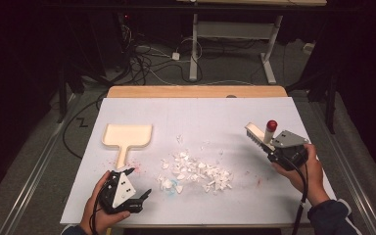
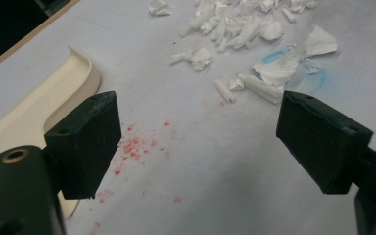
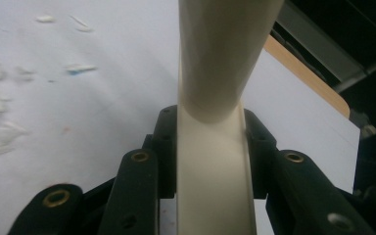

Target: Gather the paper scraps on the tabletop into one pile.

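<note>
Work in hand: sweeping the paper scraps (image 1: 196, 171) into the dustpan (image 1: 127, 136) with the brush (image 1: 259, 135), as it appears.

Right gripper (image 1: 272, 145): clenched on the brush handle; the right gripper view shows the cream handle (image 3: 214, 166) pinched between both jaws and running straight out ahead of them.

Brush axis: long axis follows the jaw line, bristle end lifted off the white sheet (image 1: 225, 112), a red knob (image 1: 271, 125) just above it.

Left gripper (image 1: 137, 182): released, jaws spread wide with nothing between them, held low over the sheet.

Dustpan from the left fingers: just ahead and to their left, its handle pointing back toward them; the left hand is the nearer one.

Scraps from the right fingers: well apart, off to the left, lying between brush and dustpan.

Deciding relation: the dustpan's open edge faces away from the person, not toward the scraps, so it probably needs turning before the brush can push anything in.

Stains: red specks (image 2: 132, 147) below the left jaws, a blue smear (image 2: 274, 56) by the nearest scraps.
</note>
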`<state>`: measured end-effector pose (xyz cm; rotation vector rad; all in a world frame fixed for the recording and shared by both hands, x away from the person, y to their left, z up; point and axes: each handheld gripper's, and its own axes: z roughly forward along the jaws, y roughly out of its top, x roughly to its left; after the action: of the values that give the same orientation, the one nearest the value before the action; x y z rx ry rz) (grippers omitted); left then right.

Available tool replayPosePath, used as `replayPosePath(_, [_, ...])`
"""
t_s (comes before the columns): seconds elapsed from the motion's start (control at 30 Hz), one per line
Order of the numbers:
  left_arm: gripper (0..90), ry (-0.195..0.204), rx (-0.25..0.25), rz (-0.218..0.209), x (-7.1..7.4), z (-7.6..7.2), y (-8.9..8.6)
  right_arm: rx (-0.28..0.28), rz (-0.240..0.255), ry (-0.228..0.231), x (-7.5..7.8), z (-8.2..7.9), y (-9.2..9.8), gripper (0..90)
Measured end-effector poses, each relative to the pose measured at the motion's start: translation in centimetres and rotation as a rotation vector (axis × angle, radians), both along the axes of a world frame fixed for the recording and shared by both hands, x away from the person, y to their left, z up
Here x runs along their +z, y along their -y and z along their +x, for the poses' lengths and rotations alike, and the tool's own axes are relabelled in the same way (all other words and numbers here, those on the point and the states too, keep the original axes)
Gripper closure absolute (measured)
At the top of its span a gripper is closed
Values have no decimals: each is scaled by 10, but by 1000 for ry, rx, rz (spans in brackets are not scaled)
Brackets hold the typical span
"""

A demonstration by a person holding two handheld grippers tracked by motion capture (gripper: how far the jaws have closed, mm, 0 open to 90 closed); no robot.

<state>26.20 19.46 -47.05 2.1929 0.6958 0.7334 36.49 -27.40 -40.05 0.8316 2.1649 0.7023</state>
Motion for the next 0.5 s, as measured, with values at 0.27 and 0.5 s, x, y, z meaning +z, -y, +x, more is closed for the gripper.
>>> replayPosePath(0.27, [162, -20, -5, 3, -2, 3, 1, 50, 49, 3, -33, 49, -55, 678])
replayPosePath(0.5, [162, -35, -1, 0, -5, 3, -1, 241, -38, -2, -43, 37, -120, 677])
